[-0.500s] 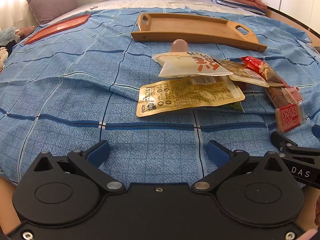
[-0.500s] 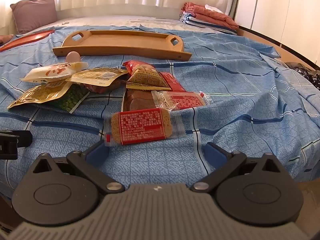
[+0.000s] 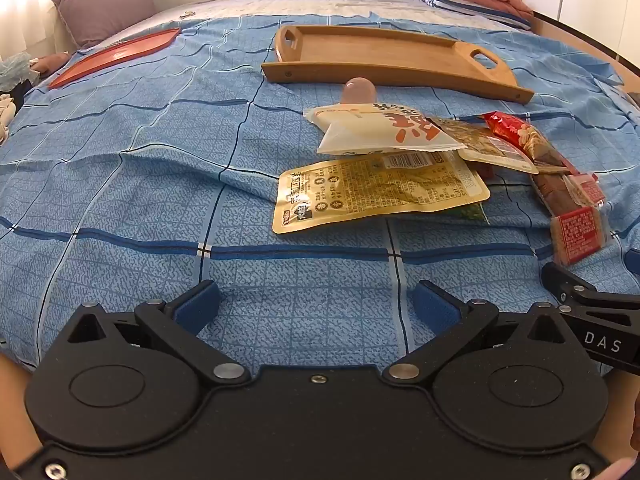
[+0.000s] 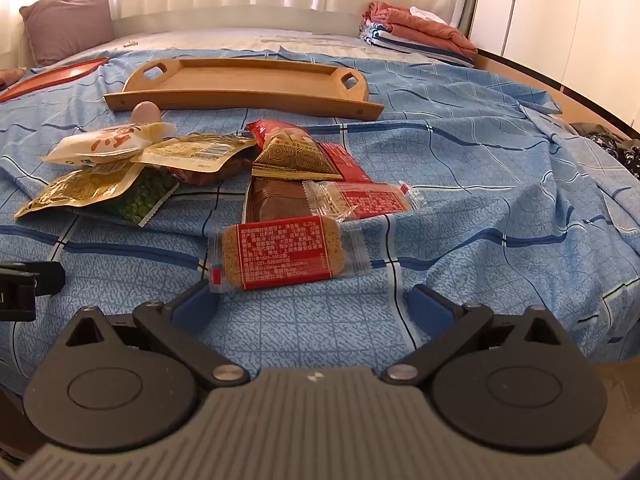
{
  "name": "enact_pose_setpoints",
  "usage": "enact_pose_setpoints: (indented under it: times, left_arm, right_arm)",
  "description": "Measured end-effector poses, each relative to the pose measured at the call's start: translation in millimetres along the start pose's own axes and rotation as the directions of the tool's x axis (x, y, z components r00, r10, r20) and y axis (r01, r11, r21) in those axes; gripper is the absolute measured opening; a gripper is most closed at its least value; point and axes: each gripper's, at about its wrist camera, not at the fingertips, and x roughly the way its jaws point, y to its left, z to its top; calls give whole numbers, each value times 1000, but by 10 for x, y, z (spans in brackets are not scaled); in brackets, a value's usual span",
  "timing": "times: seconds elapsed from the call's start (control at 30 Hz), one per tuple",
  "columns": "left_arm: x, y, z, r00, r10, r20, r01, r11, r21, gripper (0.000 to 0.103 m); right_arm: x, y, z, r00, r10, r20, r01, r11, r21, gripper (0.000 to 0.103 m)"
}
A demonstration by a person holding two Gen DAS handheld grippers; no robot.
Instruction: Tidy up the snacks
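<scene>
Both grippers, the left gripper [image 3: 314, 304] and the right gripper [image 4: 314, 304], hang with jaws spread wide and nothing between them, low over the blue bedspread [image 3: 132, 196]. Nothing looks sorted yet: the snack packets [image 4: 208, 168] lie in a loose, overlapping heap in front of the wooden tray [image 4: 248, 80], which holds nothing. Nearest the right gripper is a red-labelled cracker pack [image 4: 286, 252]. Folded laundry [image 4: 416, 30], a pillow [image 4: 66, 22] and a red tray [image 3: 116, 54] sit well apart; nothing blocks the way.
</scene>
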Motion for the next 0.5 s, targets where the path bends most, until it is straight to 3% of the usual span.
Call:
enact_pose_setpoints:
  times: [0.5]
  left_arm:
    - [0,2,0,1000,-1,-2,1,1000,-1,103]
  right_arm:
    - [-4,-6,0,1000,0,-1,0,1000,-1,103]
